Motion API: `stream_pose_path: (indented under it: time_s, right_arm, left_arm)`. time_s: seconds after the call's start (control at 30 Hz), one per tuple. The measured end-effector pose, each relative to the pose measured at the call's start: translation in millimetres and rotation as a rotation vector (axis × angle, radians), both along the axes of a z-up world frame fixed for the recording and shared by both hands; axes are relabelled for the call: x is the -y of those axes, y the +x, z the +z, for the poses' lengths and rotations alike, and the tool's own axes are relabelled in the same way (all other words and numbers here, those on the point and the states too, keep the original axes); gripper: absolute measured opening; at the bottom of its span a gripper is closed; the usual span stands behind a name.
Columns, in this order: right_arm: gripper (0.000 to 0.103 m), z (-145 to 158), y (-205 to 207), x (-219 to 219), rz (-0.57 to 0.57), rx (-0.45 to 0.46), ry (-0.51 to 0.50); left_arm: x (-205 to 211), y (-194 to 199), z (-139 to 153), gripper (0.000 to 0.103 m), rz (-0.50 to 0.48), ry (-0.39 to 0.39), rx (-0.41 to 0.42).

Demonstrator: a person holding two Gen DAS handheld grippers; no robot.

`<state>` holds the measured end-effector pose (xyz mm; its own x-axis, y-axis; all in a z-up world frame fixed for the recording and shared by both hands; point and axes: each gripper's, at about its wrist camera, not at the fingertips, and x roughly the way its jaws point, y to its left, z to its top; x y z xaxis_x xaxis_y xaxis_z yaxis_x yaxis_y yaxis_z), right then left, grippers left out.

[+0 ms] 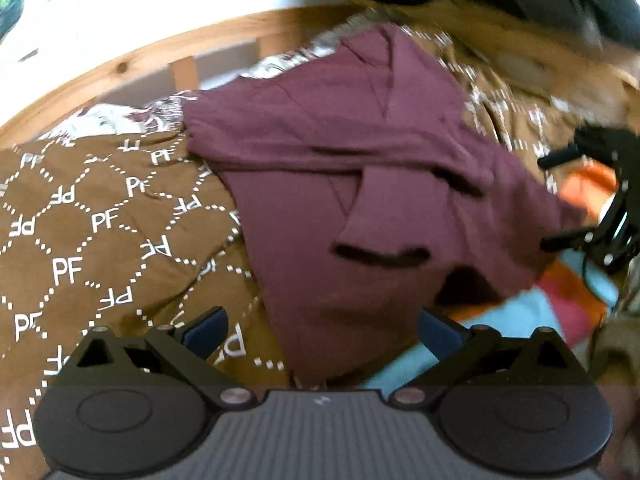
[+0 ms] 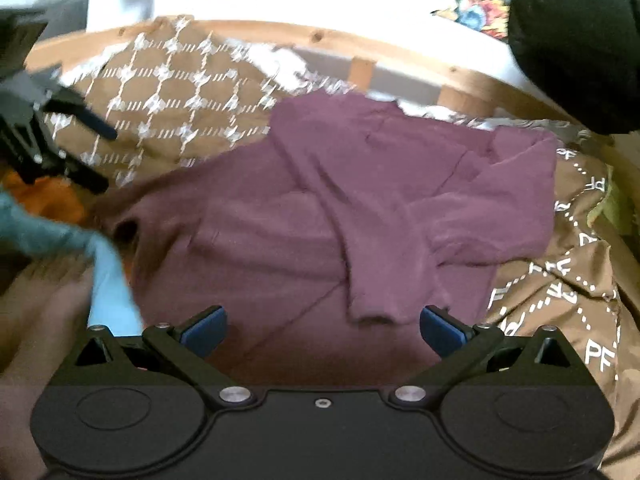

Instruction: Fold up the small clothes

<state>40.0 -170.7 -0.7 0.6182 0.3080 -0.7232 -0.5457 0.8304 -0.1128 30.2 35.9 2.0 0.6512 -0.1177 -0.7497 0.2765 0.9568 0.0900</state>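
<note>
A maroon long-sleeved top [image 1: 340,152] lies on a brown bedspread, its sleeves folded across the body. It also shows in the right wrist view [image 2: 360,200]. My left gripper [image 1: 322,330] is open and empty just above the top's near edge. My right gripper [image 2: 322,330] is open and empty over the top's lower part, near a sleeve cuff [image 2: 372,312]. The right gripper also shows at the right edge of the left wrist view [image 1: 560,200], at the top's right corner. The left gripper shows at the left edge of the right wrist view [image 2: 92,156].
The brown bedspread with white PF lettering [image 1: 80,240] covers the bed. A wooden bed frame rail [image 1: 160,52] runs along the far side. Orange and light-blue cloth [image 1: 540,312] lies beside the top. A black rounded object [image 2: 576,48] sits at the far right.
</note>
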Motion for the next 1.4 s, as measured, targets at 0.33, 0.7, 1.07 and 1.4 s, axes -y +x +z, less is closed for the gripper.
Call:
stream_pose_path:
  time_s: [0.33, 0.7, 1.07, 1.4]
  right_arm:
    - [0.102, -16, -19, 8, -0.038, -0.123, -0.079]
    - [0.102, -18, -13, 14, -0.065, -0.121, -0.053]
    - [0.102, -14, -16, 11, -0.037, -0.065, -0.021]
    - [0.084, -28, -8, 1, -0.157, 0.084, -0.211]
  left_arm:
    - [41, 9, -31, 0.102, -0.05, 0.162, 0.021]
    - [45, 14, -32, 0.062, -0.019, 0.32, 0.09]
    - [49, 53, 7, 0.005, 0.035, 0.142, 0.167]
    - [44, 77, 18, 0.004, 0.108, 0.096, 0.178]
